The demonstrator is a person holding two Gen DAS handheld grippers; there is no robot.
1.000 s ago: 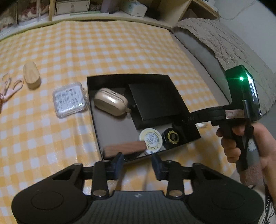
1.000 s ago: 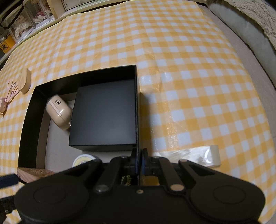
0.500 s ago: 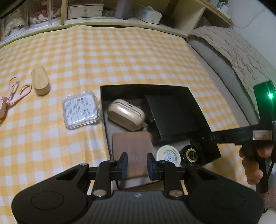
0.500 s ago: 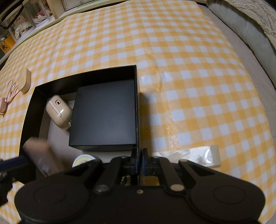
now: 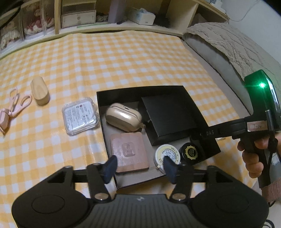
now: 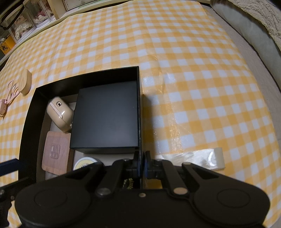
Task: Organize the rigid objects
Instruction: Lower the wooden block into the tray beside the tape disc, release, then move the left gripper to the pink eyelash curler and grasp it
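A black open box (image 5: 123,90) (image 6: 29,112) on the checked cloth holds a small black box (image 5: 168,117) (image 6: 107,117), a beige earbud case (image 5: 123,117) (image 6: 59,112), a flat wooden block (image 5: 129,152) (image 6: 55,151), a white round tin (image 5: 166,154) and a black round tin (image 5: 190,152). My left gripper (image 5: 139,168) is open and empty just above the box's near edge, over the wooden block. My right gripper (image 6: 141,164) is shut on the black box's right wall.
Left of the box lie a clear plastic case (image 5: 79,115), a wooden oval block (image 5: 39,91) (image 6: 25,84) and a pink tool (image 5: 13,107). A tape strip (image 6: 202,157) lies right of the box. Shelves (image 5: 79,15) stand behind; a grey cushion (image 5: 219,49) lies at right.
My left gripper laid the wooden block flat in the box, opened and drew back. The right gripper has kept its hold on the box wall.
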